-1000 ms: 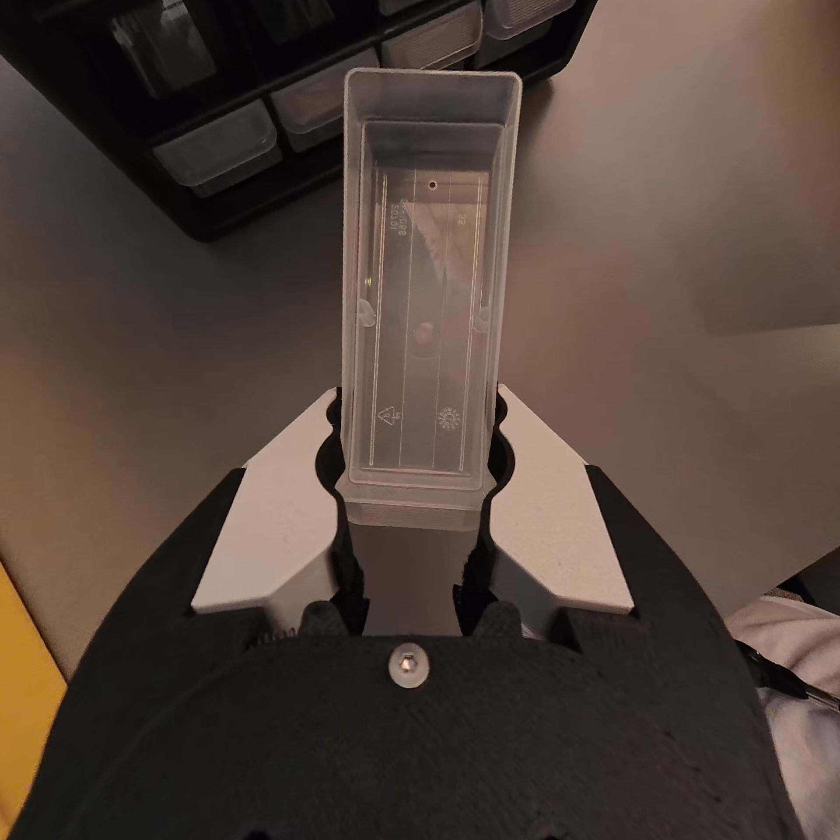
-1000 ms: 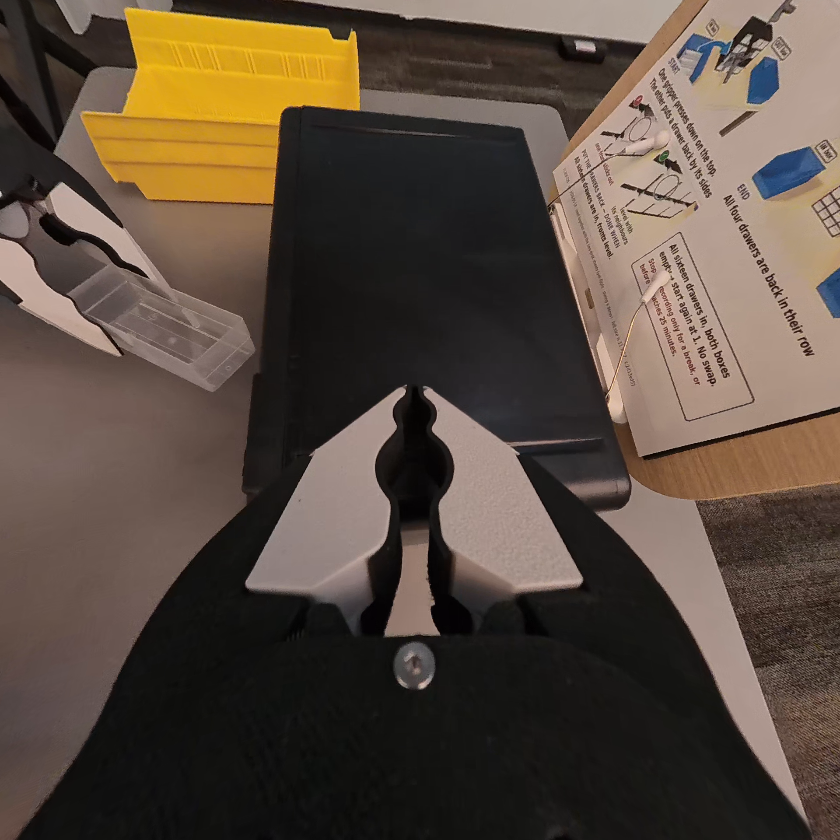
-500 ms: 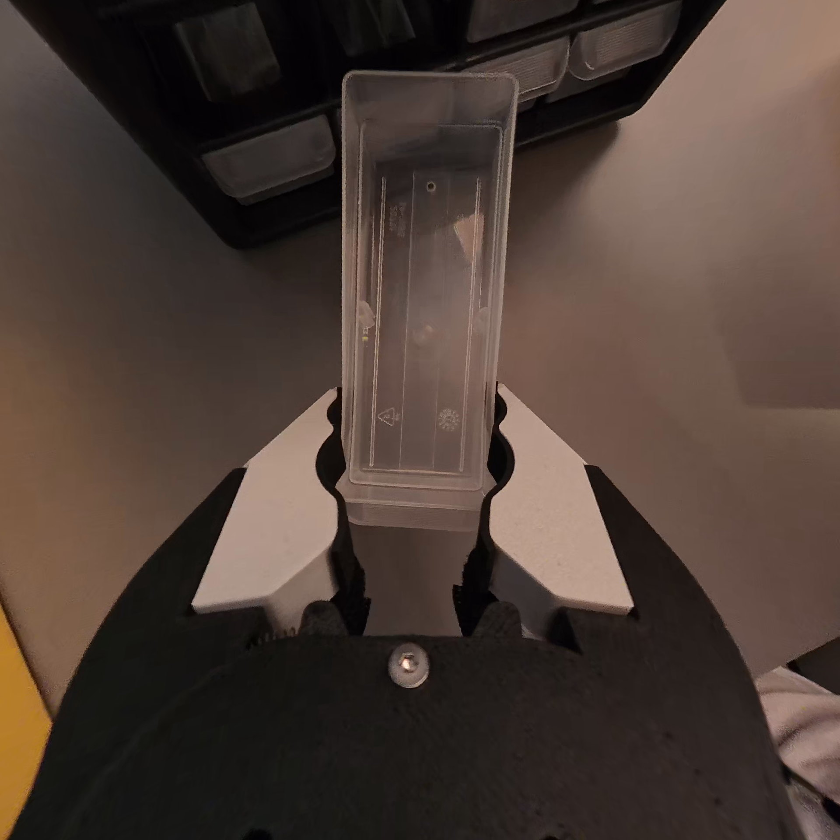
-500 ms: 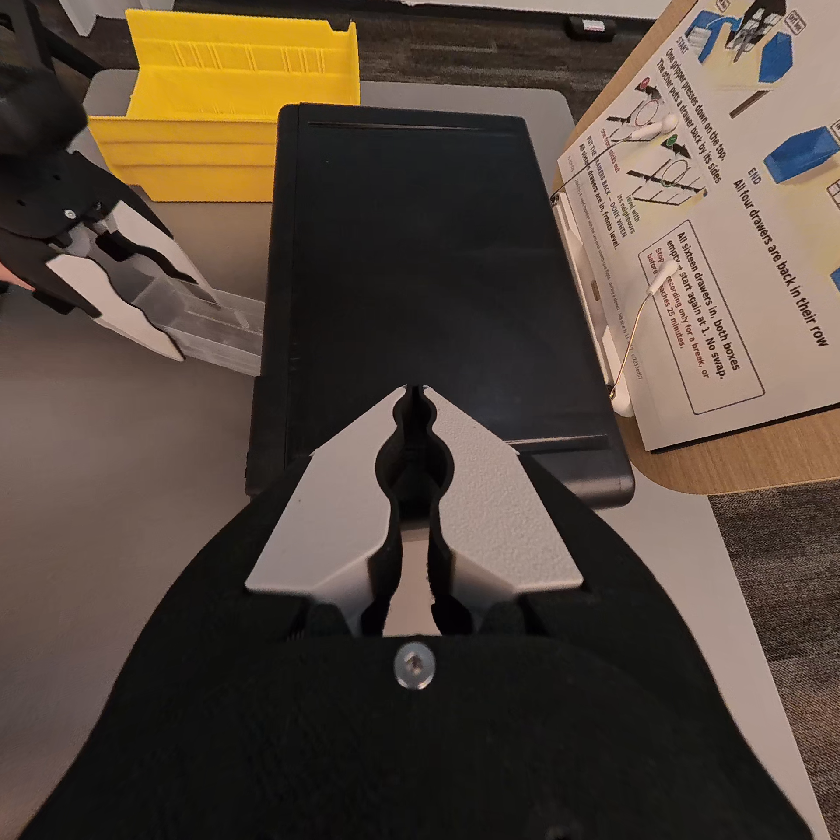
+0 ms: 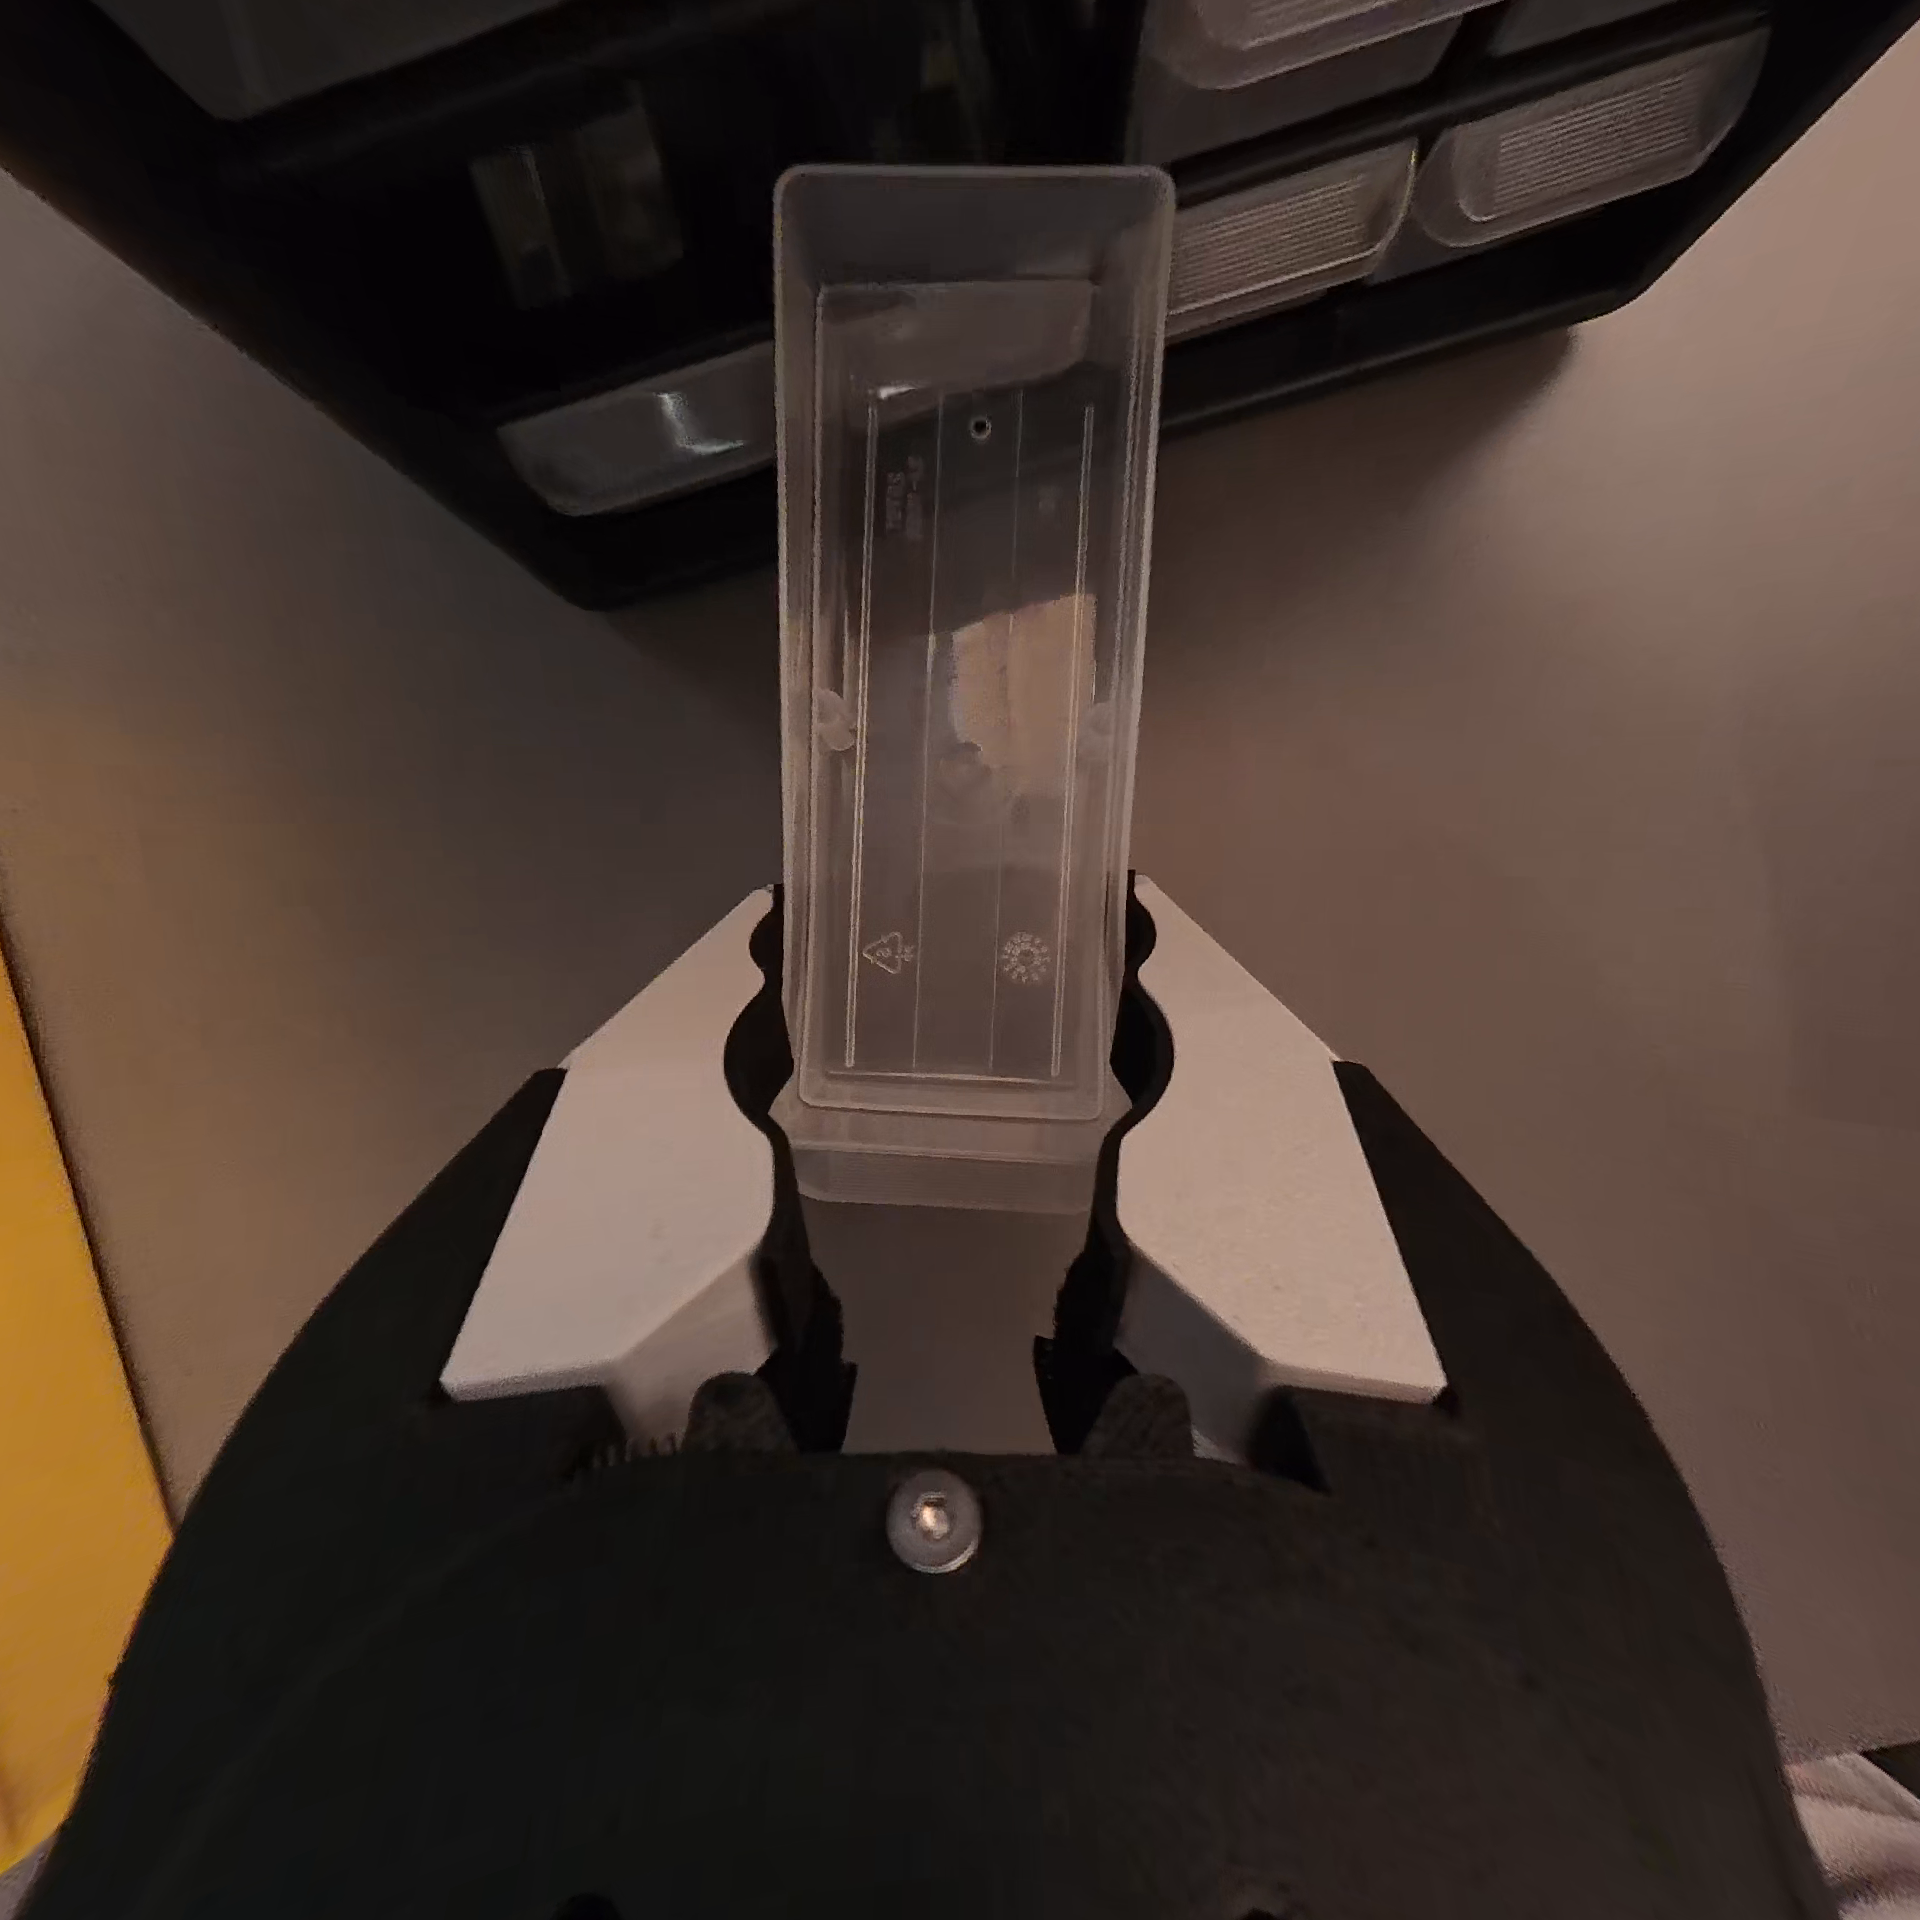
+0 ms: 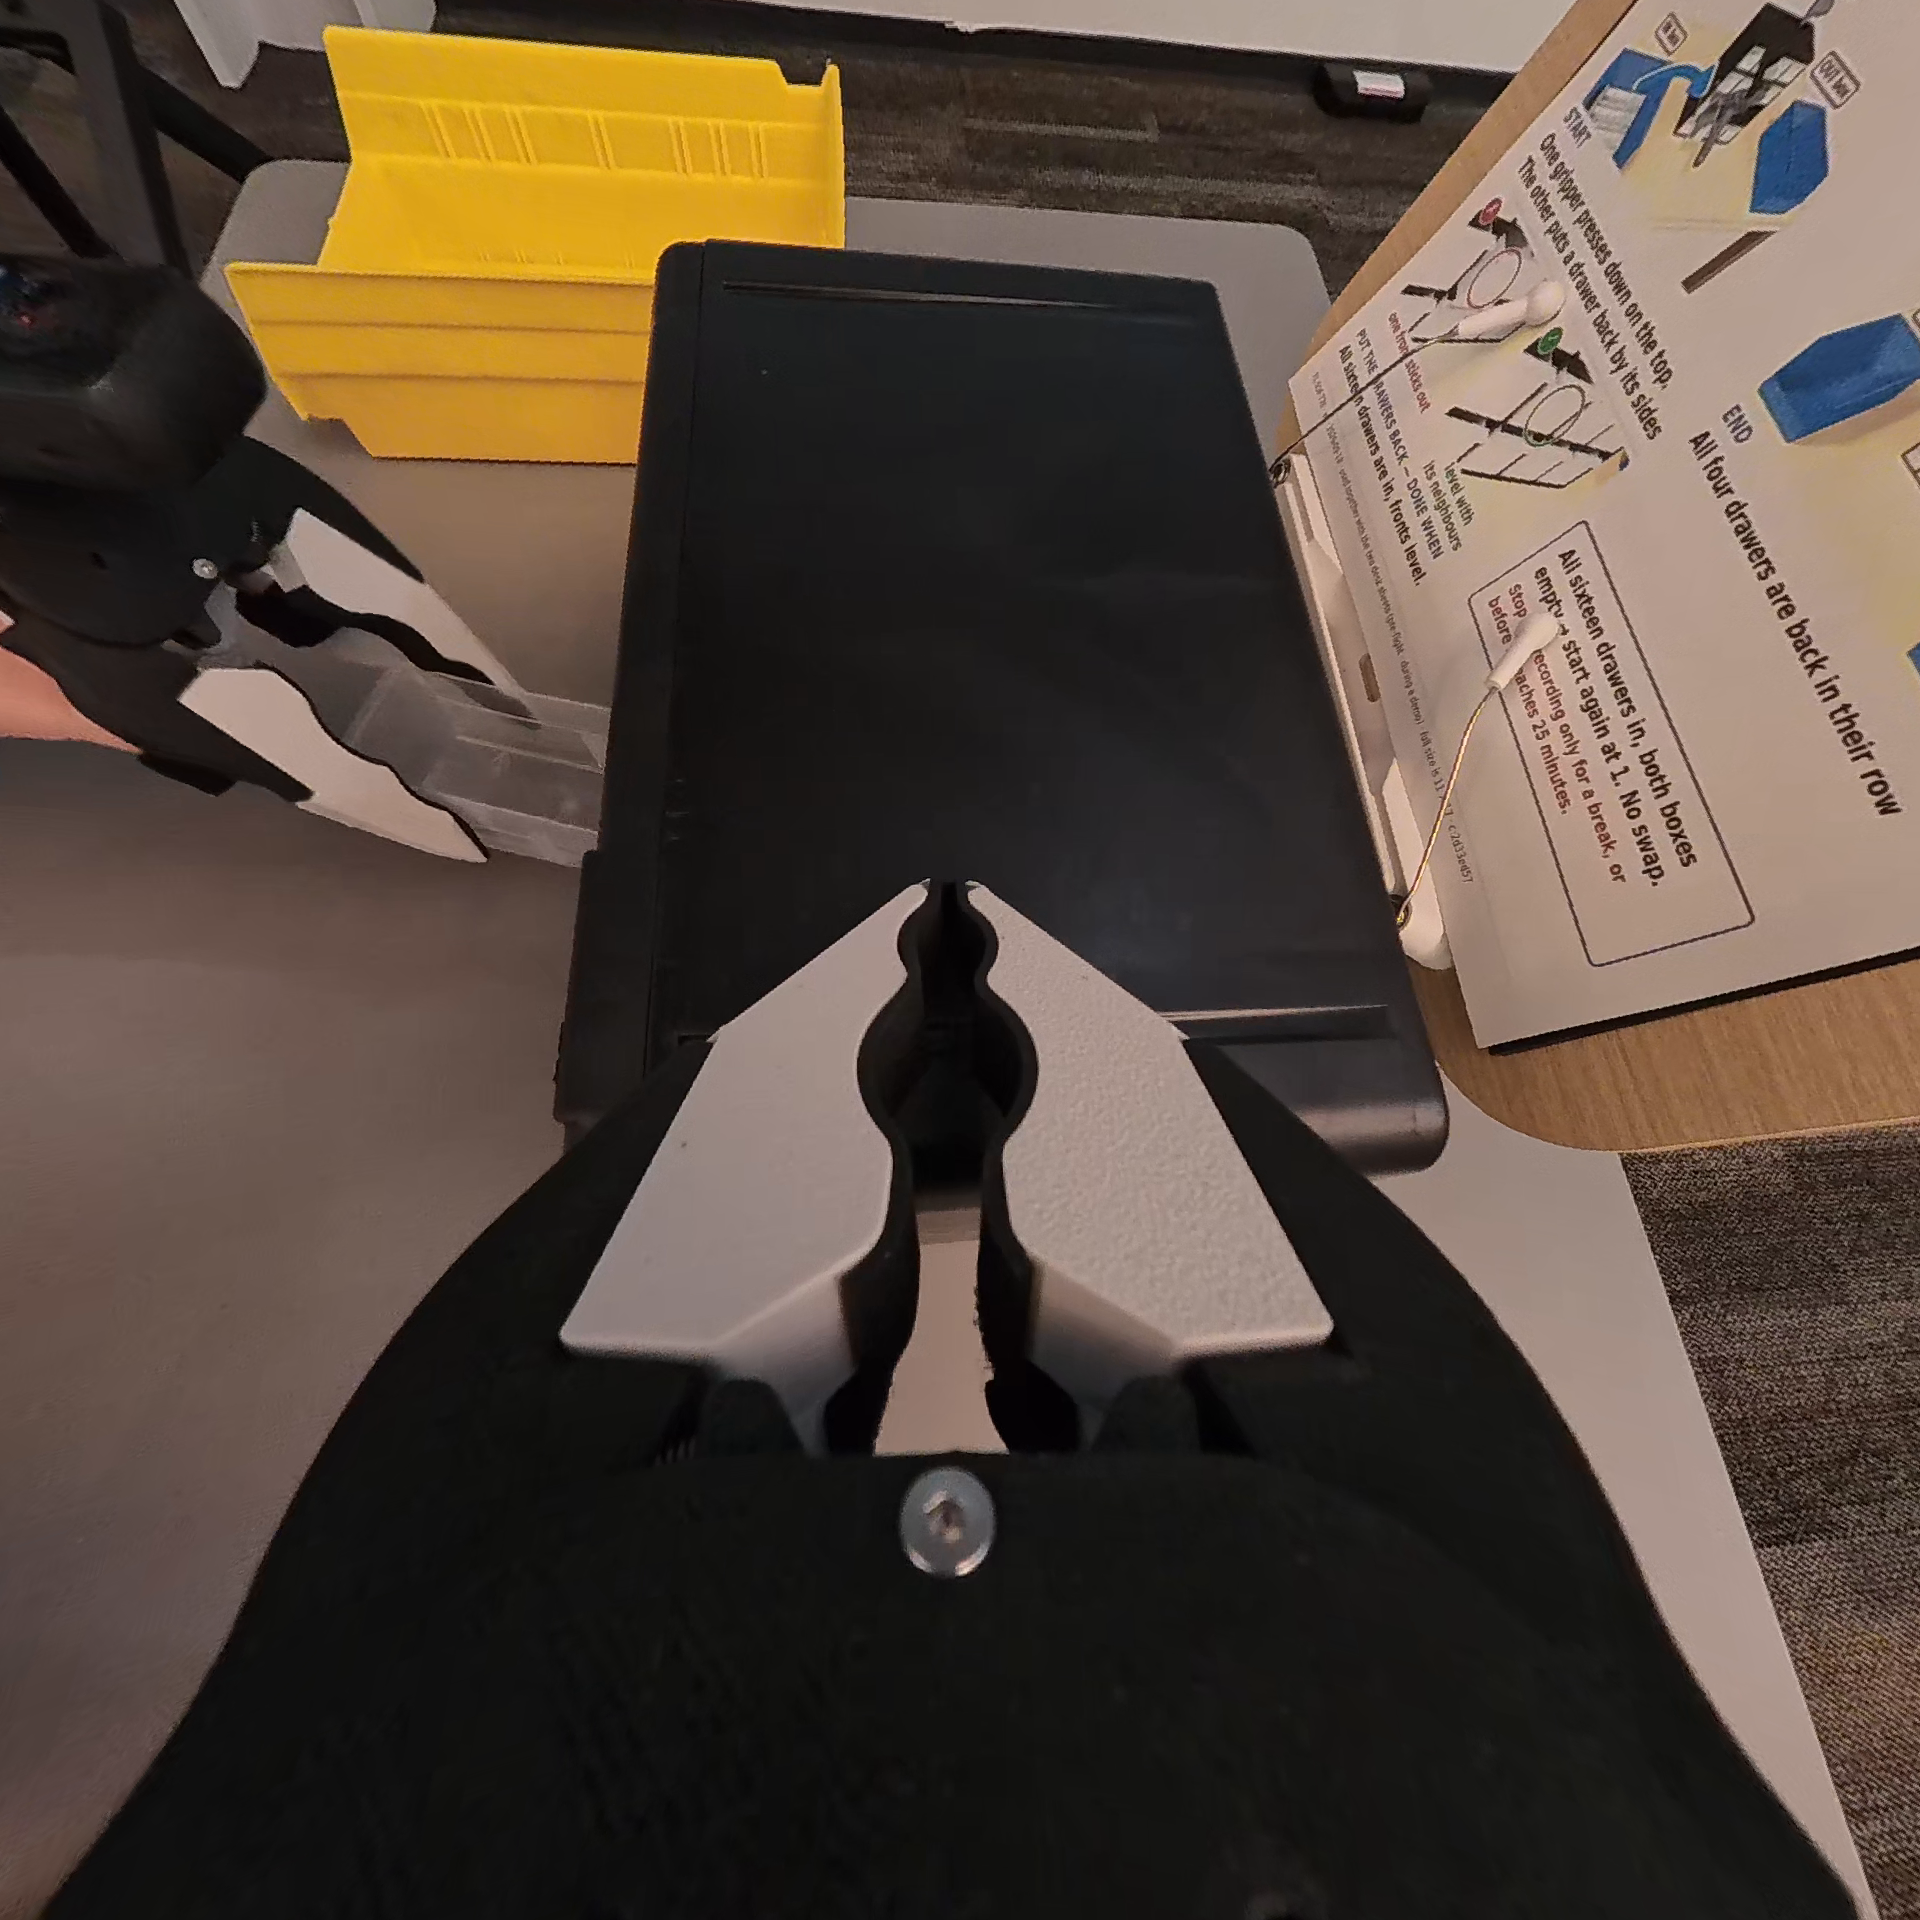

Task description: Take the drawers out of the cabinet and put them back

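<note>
Black textured left gripper (image 5: pixel 951 997) and right gripper (image 6: pixel 943 891): grey wavy-edged jaws, 1 silver screw each

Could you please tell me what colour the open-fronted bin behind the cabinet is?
The bin is bright yellow with ribbed walls, seen best in the right wrist view.

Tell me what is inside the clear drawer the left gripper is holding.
Nothing: the clear drawer held by the left gripper looks empty, with only moulded marks on its floor. The grey table and black cabinet show through it. Its far end is too dim to check fully.

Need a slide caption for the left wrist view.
Left gripper holds a clear drawer by its sides, aimed at the black cabinet.
</note>
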